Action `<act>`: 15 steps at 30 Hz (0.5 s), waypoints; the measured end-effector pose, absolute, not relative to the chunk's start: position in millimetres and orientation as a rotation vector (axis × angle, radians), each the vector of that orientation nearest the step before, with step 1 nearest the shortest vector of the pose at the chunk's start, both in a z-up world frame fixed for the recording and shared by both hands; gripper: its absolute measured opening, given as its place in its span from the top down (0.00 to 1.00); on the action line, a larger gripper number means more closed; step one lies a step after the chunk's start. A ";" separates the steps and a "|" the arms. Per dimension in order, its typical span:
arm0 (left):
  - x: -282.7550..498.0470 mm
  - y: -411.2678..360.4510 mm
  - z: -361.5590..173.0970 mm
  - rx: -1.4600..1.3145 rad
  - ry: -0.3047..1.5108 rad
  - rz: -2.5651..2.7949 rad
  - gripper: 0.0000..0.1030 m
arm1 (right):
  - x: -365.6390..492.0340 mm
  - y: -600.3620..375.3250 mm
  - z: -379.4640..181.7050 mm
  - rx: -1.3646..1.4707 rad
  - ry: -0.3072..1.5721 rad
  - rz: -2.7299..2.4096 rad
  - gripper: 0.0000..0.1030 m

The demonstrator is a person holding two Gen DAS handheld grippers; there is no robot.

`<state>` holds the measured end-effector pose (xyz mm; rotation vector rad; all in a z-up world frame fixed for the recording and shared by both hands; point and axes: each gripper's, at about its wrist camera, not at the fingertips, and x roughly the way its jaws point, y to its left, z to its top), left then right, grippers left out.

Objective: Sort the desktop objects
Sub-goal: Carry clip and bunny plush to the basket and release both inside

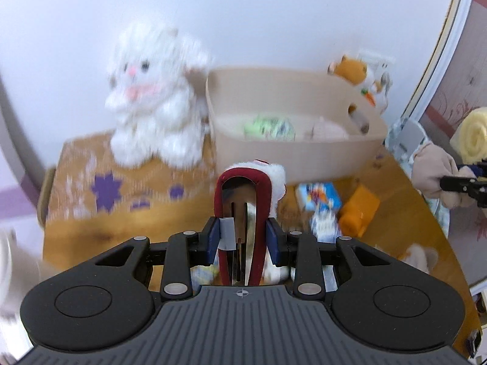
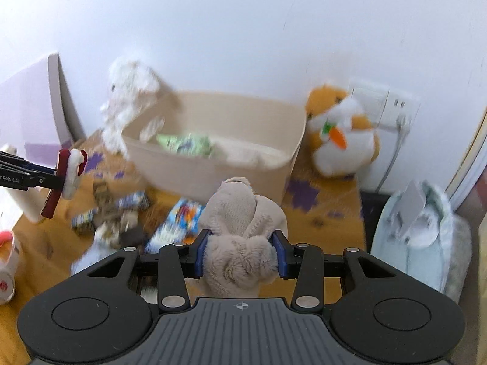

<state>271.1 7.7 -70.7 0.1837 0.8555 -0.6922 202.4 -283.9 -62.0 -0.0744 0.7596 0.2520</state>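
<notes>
Holding, left: the left gripper (image 1: 242, 237) was clamped on a red-and-white plush clip (image 1: 243, 213), lifted above the table (image 1: 91, 237).
Holding, right: the right gripper (image 2: 240, 254) was squeezed on a beige plush toy (image 2: 240, 228), also off the table.
Handling: both looked light and soft; the clip's red band seemed stiffer, a surer place to pinch, while the beige fur would compress and could slip.
Destination: the beige bin (image 2: 213, 170) stood just ahead, open-topped, partly filled.
Obstacles: the white plush cat (image 1: 152, 97) and orange hamster (image 2: 341, 133) flanked the bin; snack packets (image 2: 179, 222) lay scattered in front of it.
</notes>
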 end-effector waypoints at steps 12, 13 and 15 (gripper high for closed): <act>318.4 -50.3 -24.0 0.261 0.696 -0.729 0.68 | 277.0 -297.9 -24.7 -0.109 0.681 0.208 0.61; 322.1 -56.4 -23.4 0.263 0.692 -0.729 0.68 | 283.8 -297.8 -24.3 -0.108 0.680 0.205 0.61; 328.9 -69.1 -23.2 0.266 0.688 -0.726 0.68 | 297.7 -296.1 -25.1 -0.105 0.681 0.201 0.61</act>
